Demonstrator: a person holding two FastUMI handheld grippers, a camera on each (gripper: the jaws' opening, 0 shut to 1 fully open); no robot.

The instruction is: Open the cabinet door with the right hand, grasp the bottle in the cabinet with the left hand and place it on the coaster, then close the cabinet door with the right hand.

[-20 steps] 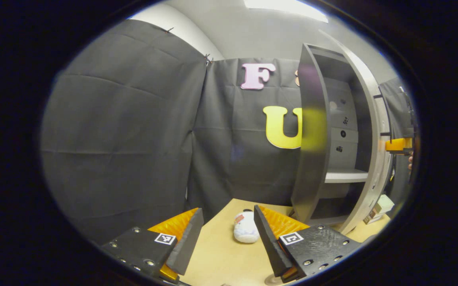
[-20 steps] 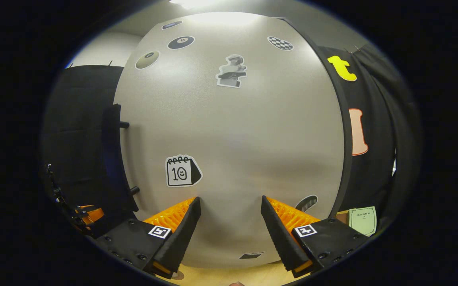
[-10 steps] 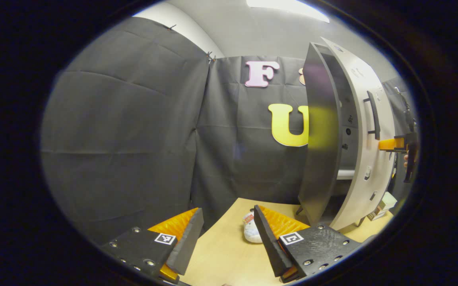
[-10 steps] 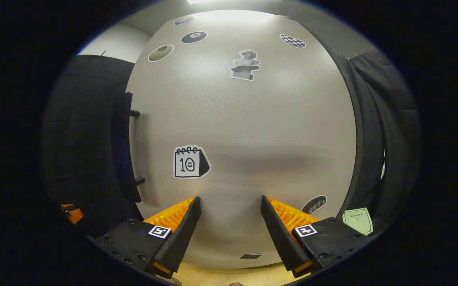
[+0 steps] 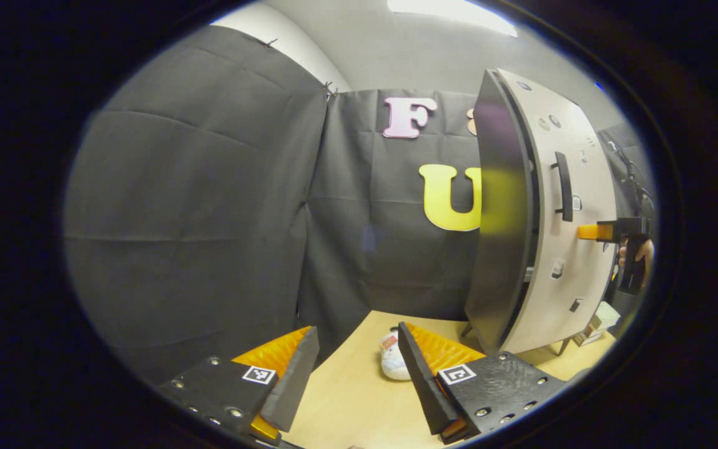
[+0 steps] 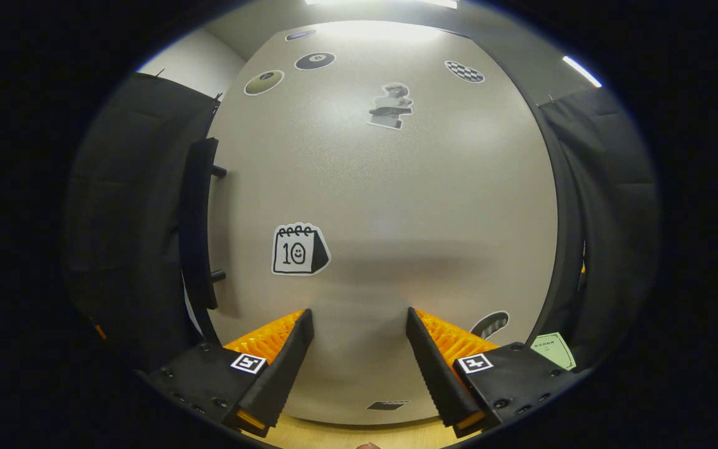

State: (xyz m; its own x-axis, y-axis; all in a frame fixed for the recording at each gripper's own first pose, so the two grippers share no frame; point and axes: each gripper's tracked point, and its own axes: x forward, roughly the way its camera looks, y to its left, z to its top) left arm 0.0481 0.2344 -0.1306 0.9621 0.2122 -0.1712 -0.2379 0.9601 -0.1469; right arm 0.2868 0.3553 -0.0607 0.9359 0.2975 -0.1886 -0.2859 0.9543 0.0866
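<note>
The cabinet (image 5: 502,212) is seen on the table (image 5: 359,399), its door (image 6: 384,237) nearly closed against it, with a dark handle (image 6: 196,224) at the door's free edge. The right gripper (image 6: 359,362) is held at the door's face, jaws spread and empty; contact cannot be told. The left gripper (image 5: 359,380) is held left of the cabinet above the table, jaws released and empty. The bottle (image 5: 393,358) is seen near the cabinet's foot, partly hidden by a finger.
</note>
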